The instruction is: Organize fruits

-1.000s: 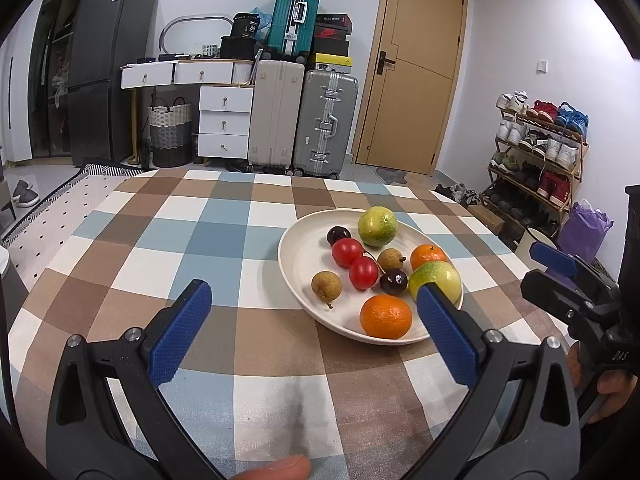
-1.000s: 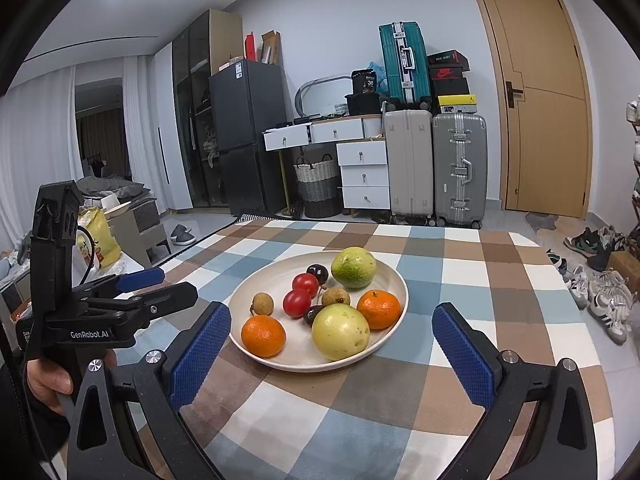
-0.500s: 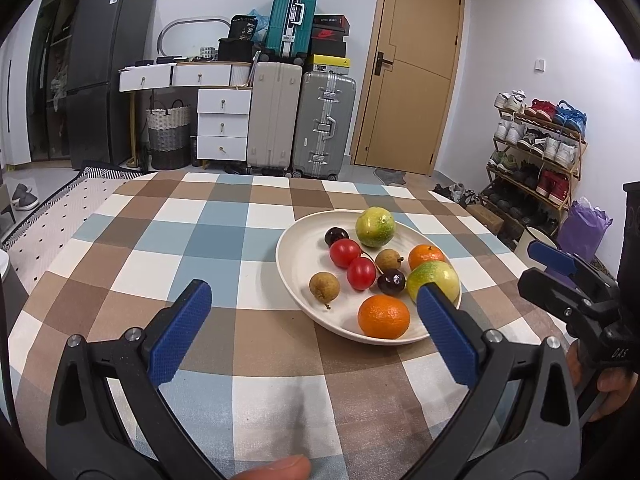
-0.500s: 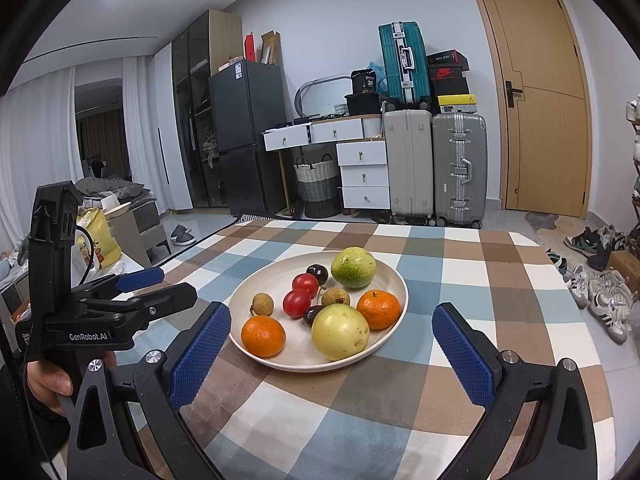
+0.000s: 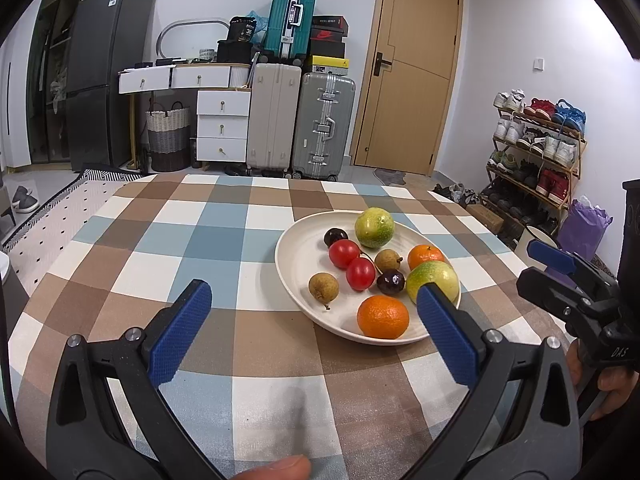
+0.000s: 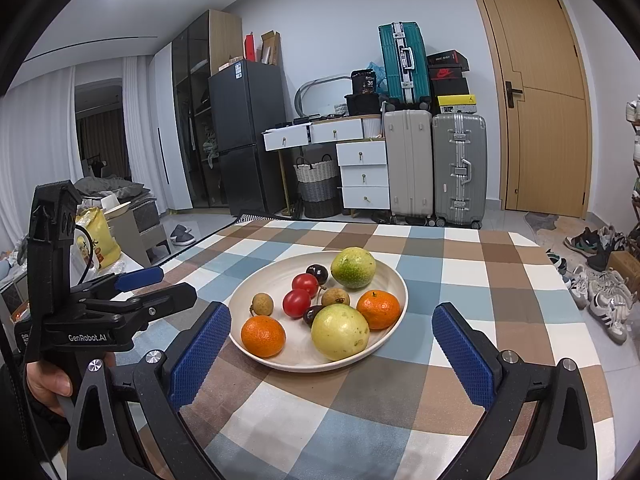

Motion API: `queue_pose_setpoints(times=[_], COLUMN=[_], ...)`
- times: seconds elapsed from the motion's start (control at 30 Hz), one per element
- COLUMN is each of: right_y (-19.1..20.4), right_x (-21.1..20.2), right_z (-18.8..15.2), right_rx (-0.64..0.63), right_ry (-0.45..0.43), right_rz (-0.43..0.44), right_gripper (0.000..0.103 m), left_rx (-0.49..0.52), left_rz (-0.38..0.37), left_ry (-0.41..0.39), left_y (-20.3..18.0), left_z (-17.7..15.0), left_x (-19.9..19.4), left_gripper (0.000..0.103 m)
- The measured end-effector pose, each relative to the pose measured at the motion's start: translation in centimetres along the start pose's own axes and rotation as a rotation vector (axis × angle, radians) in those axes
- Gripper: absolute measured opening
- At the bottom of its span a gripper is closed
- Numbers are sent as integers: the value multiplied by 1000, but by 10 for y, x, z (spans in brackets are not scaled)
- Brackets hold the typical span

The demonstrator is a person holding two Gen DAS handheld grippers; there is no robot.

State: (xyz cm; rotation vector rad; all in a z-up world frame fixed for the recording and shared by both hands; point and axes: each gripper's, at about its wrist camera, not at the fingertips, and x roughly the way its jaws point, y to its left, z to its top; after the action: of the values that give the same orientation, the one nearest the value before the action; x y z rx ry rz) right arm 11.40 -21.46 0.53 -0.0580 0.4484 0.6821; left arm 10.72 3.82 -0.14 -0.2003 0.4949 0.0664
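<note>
Two grippers, left (image 5: 312, 316) and right (image 6: 332, 338), agape over checked tablecloth (image 5: 208, 232); suitcases (image 5: 300, 120), door (image 5: 412, 80) behind.

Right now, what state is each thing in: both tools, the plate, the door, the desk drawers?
Left tool: open, holding nothing, short of the plate.
Right tool: open, holding nothing, short of the plate.
Plate: flat on the checked tablecloth, holding nine fruits.
Door: shut.
Top desk drawers: pulled out.
Lower drawers: pushed in.
Suitcases: upright, closed.
</note>
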Motion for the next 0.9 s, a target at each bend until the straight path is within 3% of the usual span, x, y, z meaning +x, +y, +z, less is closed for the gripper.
queue_pose_setpoints(times=[0.9], right_y=[0], right_x=[0], right_z=[0], right_rx=[-1], right_ry=[-1], right_rz=[-1], right_gripper=[103], left_rx=[11], left_rz=[-5], left_ry=[2], left_y=[-2], left_z=[-1], left_x=[0], left_gripper=[102])
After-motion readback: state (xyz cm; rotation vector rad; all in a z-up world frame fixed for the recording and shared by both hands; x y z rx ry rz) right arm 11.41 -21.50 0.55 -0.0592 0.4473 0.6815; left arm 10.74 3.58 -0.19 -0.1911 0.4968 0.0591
